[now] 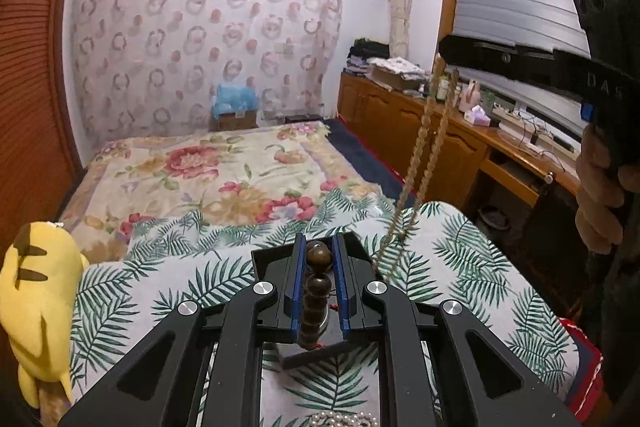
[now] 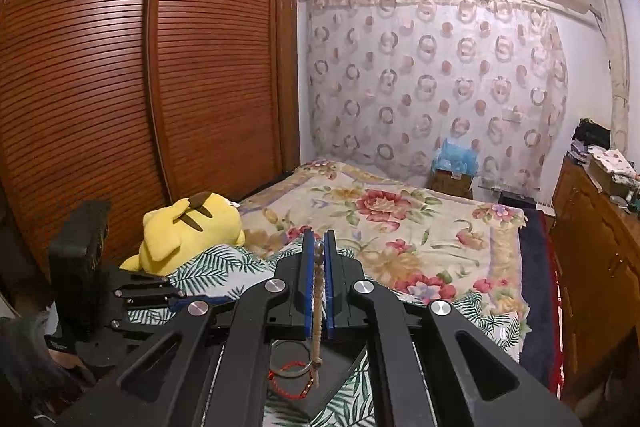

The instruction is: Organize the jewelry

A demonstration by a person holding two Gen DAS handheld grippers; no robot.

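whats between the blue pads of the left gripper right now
In the left wrist view, a strand of dark brown beads runs lengthwise between the left gripper pads, which are shut on it.

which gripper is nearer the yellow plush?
Left. The left gripper, shut on dark beads, is beside the yellow plush; the right gripper, holding the light bead strand, is raised farther right.

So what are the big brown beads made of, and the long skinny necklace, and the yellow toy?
The big brown beads in the left tool look like polished dark wood: round, with a soft shine, though they could be stone. The thin necklace seems to be small tan beads, maybe wood or seeds; too small to tell. The yellow toy looks like soft plush fabric, fuzzy and matte.
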